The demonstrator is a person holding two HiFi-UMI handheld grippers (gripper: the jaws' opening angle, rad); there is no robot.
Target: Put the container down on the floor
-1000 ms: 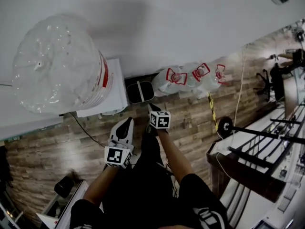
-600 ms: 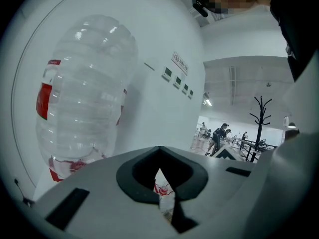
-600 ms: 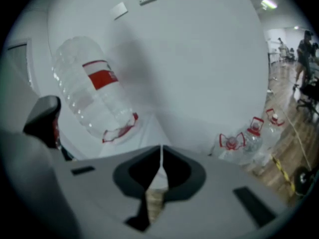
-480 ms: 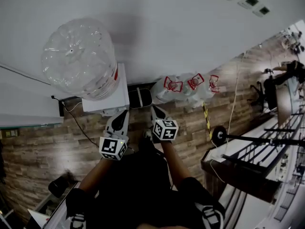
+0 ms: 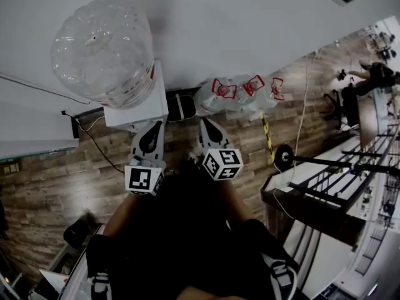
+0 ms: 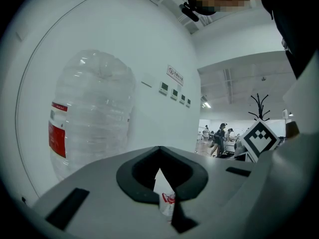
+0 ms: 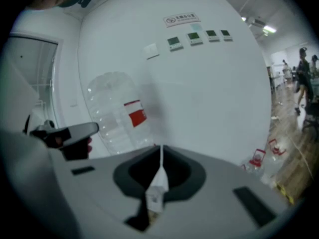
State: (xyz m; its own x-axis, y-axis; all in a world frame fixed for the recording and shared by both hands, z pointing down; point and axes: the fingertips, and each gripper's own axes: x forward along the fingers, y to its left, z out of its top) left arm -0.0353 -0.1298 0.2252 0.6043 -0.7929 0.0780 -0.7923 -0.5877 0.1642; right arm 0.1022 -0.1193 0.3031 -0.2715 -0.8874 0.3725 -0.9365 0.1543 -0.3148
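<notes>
The container is a large clear water jug with a red label, standing upside down on a white dispenser against the wall. It also fills the left of the left gripper view as the jug and shows in the right gripper view as the jug. My left gripper is shut and empty, pointing at the dispenser's front, just short of it. My right gripper is shut and empty too, beside it on the right. Neither touches the jug. Both pairs of jaws meet tip to tip, left gripper, right gripper.
Several empty clear jugs with red handles lie on the wooden floor by the wall, right of the dispenser. A dark bin sits between them and the dispenser. A cable runs left; a weight disc and desks stand to the right.
Both grippers have moved forward toward the dispenser's front and now sit closer together. The head view has shifted, so the jug appears smaller and nearer the middle.
</notes>
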